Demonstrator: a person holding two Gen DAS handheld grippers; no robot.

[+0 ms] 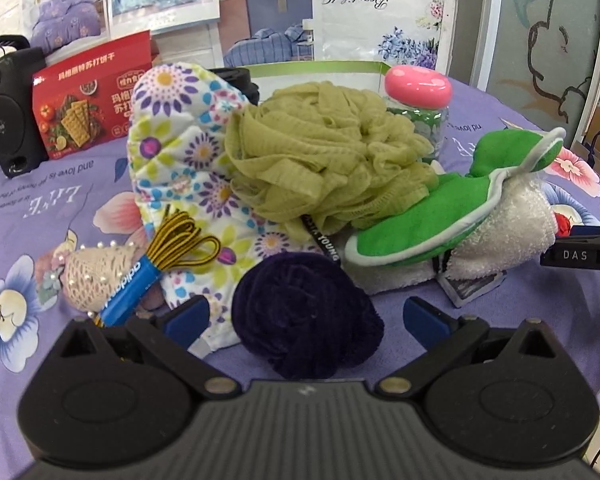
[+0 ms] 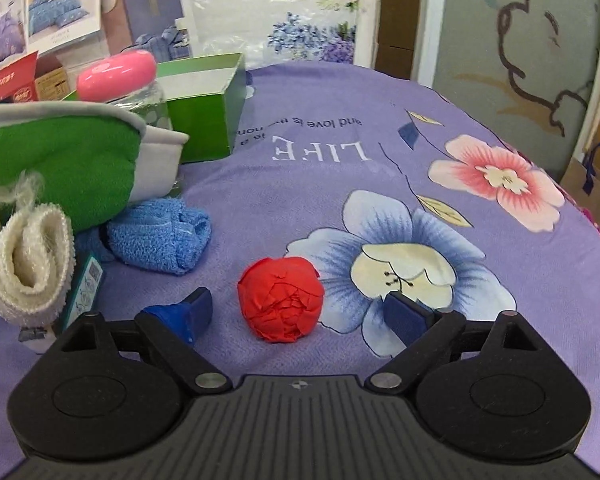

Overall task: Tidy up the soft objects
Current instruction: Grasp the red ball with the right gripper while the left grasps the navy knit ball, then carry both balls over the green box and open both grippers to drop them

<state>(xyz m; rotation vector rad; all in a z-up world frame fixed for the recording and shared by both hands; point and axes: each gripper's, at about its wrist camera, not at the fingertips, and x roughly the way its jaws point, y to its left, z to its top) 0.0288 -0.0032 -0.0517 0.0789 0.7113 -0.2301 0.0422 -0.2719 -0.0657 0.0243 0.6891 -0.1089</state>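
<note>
While both tongs gape wide, left tongs (image 1: 306,314) flank purple cloth (image 1: 306,320), right tongs (image 2: 306,312) red ball (image 2: 281,299).

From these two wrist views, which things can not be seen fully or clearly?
- Green box: left wrist view, the loofah and floral cloth hide its body; inside not visible.
- Jar: contents unclear in both views; mesh covers its lower part.
- White towel: right wrist view, cut off by the left edge.
- Right hand-held gripper: left wrist view, only a sliver at the right edge.
</note>
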